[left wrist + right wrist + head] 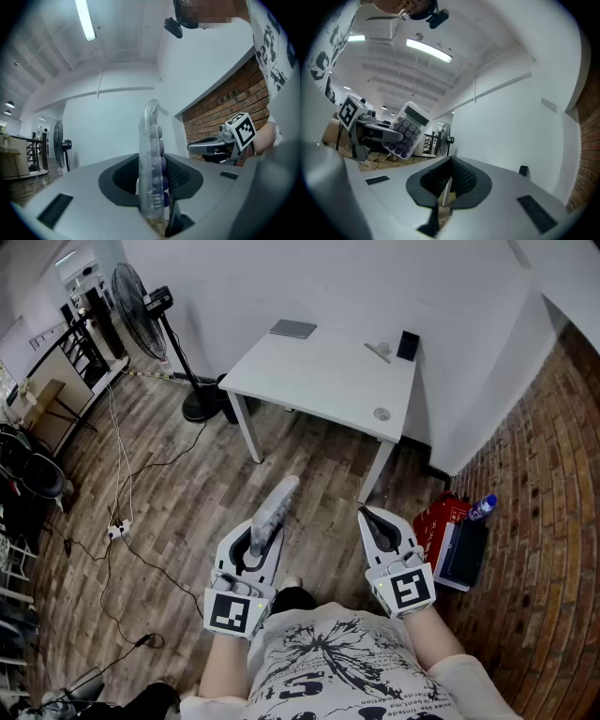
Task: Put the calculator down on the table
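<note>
While left gripper clamps calculator edge-on by lower end, well short of table, right gripper hangs empty, jaws together. Risk: narrow hold on smooth casing; tilt during reach could let it pivot, slip, hit floor.

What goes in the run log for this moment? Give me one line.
left gripper: shut on calculator | right gripper: jaws together, empty | table: ahead, calculator not yet on it
</note>
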Motion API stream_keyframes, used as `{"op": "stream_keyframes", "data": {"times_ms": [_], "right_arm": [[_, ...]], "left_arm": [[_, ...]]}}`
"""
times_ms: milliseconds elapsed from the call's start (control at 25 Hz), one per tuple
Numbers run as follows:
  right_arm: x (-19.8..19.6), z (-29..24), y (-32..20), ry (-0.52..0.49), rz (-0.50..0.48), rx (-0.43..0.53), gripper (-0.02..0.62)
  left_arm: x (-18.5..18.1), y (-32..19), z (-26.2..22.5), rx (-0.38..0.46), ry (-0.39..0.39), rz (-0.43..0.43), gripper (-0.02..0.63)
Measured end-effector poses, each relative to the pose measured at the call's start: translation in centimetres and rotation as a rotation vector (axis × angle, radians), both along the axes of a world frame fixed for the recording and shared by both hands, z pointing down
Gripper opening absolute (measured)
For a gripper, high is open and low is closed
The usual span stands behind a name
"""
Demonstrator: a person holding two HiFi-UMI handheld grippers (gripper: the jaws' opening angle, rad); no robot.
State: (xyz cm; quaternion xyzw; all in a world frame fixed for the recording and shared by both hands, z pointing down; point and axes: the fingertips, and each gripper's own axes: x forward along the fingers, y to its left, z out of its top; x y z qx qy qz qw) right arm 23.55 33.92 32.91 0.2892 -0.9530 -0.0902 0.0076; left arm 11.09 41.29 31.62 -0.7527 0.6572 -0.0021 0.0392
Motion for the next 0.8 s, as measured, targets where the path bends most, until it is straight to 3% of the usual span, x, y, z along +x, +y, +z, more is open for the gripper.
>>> {"op": "stream_keyframes", "data": {"times_ms": [120,520,800], "right_arm": [[0.3,1.2,-0.3,0.058,0.007,-0.031,0.012],[0.6,2.1,-2.8,0.028,0.051,-0.068,0.014],[0.1,4.1,-7.4,0.078,0.127,-0.107,0.014]], "left_arm": [[-0.2,-0.3,0.1,-0.002,0.006,-0.005,0.143],[-0.2,-3.0,1.1,-0.03,0.013,0.012,0.143],[-2.3,-6.0,3.7,-0.124,0.016,0.054,0.143]]}}
